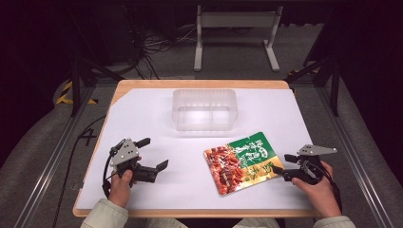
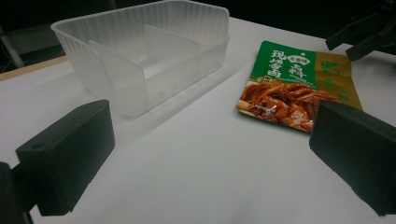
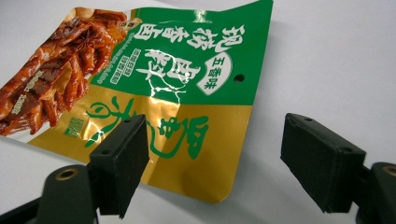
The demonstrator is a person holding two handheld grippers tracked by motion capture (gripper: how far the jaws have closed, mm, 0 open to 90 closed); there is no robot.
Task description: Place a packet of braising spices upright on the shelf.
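Snack pouch [image 1: 243,161] lies flat on the worktop [image 1: 157,185], not yet gripped; right tongs [image 1: 286,166] gape at its gold edge, left tongs [image 1: 153,153] wide, empty. Clear tray [image 1: 204,110] awaits.

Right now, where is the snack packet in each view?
High view: snack packet lies flat right of centre, nearer than the clear tray, its right end at the right gripper.
Left gripper view: upper right, right of the tray.
Right gripper view: upper left, its gold end at the open jaws.
Shared landmark: the packet's green panel.
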